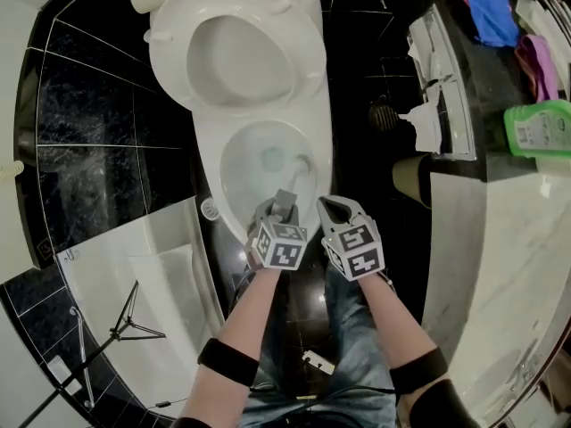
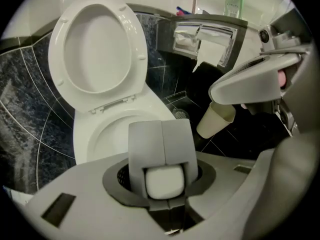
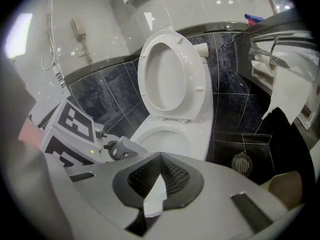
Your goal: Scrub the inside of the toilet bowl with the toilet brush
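Toilet brush sits in the left gripper, whose jaws are clamped on a grey, two-part block with a rounded white end, which is probably the brush handle seen end-on. In the head view the grey handle runs forward out of those jaws, over the near rim of the toilet bowl. A pale curved shape lies down in the bowl beyond it, too faint to call the bristle head with certainty.

Straight ahead of the left jaws and slightly left is the open bowl, and behind it the raised seat leans back. Off to the right of those jaws a beige cup stands tilted on the dark tiled floor.

Just beside the left gripper, the right gripper hangs with its jaws brought together. Only a thin sliver of white shows through their dark mesh pads, and nothing is held. The bowl lies ahead of these jaws too, with a round floor drain to their right.
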Demonstrator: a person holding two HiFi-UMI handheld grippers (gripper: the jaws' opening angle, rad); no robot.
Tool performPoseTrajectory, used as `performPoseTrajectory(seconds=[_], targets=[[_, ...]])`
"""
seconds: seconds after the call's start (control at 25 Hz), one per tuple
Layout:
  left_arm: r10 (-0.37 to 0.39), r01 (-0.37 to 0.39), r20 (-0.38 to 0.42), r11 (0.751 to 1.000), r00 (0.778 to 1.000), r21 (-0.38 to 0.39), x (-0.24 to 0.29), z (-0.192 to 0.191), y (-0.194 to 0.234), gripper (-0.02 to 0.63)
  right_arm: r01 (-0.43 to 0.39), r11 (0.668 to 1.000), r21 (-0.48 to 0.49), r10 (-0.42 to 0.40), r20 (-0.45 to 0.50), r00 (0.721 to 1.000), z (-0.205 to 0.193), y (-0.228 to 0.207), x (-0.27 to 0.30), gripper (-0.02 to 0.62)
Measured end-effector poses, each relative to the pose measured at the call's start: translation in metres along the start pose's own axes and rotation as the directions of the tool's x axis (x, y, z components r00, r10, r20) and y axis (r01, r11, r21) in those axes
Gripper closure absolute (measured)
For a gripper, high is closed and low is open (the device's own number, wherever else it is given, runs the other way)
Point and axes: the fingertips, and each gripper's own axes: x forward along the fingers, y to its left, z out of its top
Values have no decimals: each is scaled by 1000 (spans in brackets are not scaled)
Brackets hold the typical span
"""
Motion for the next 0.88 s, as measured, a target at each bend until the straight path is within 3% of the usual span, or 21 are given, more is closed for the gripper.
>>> performPoseTrajectory(seconds=[0.52,0.88], targets=[[-30,30,-44,999,999,-12,-34,-57,-5,449,-42,999,-26,41,-41,998,-3,38,9,589],[18,-24,-74,997,997,-79,-60,-93,25,451,-96,995,-33,93,-81,992,-14,73,15,589]])
